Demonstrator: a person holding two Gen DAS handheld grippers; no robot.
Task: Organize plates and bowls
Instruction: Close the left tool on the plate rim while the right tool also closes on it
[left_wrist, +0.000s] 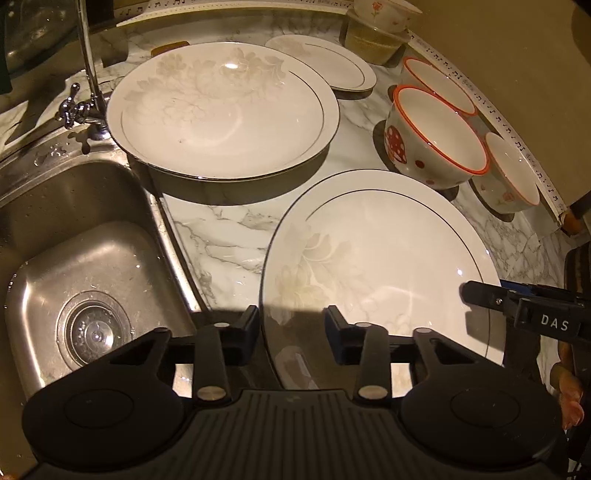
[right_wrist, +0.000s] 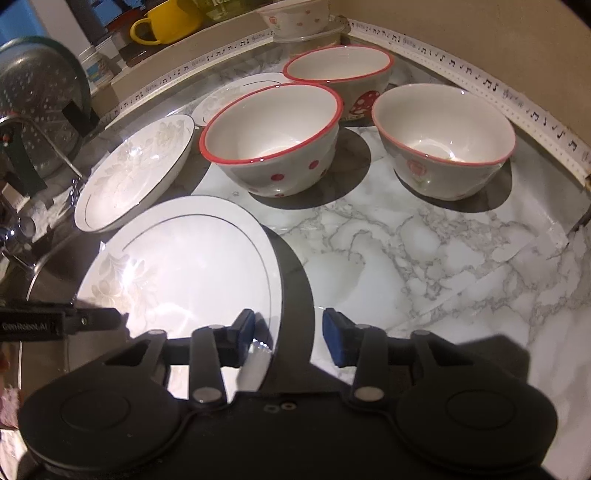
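A large white floral plate (left_wrist: 384, 266) lies on the marble counter (left_wrist: 229, 236) close in front. My left gripper (left_wrist: 291, 326) is open with the plate's left rim between its fingers. My right gripper (right_wrist: 289, 338) is open with the same plate's (right_wrist: 184, 266) right rim between its fingers; it also shows in the left wrist view (left_wrist: 517, 306). A second large plate (left_wrist: 221, 110) sits behind, by the sink, and a third plate (left_wrist: 325, 62) lies further back. Three red-rimmed bowls (right_wrist: 273, 140) (right_wrist: 340, 70) (right_wrist: 443, 136) stand at the right.
A steel sink (left_wrist: 85, 258) and tap (left_wrist: 85, 74) lie to the left. A stacked bowl on a container (left_wrist: 376, 29) stands at the back corner. A colander (right_wrist: 37, 110) and yellow mug (right_wrist: 166, 22) are at the back left. A wall borders the counter's right edge.
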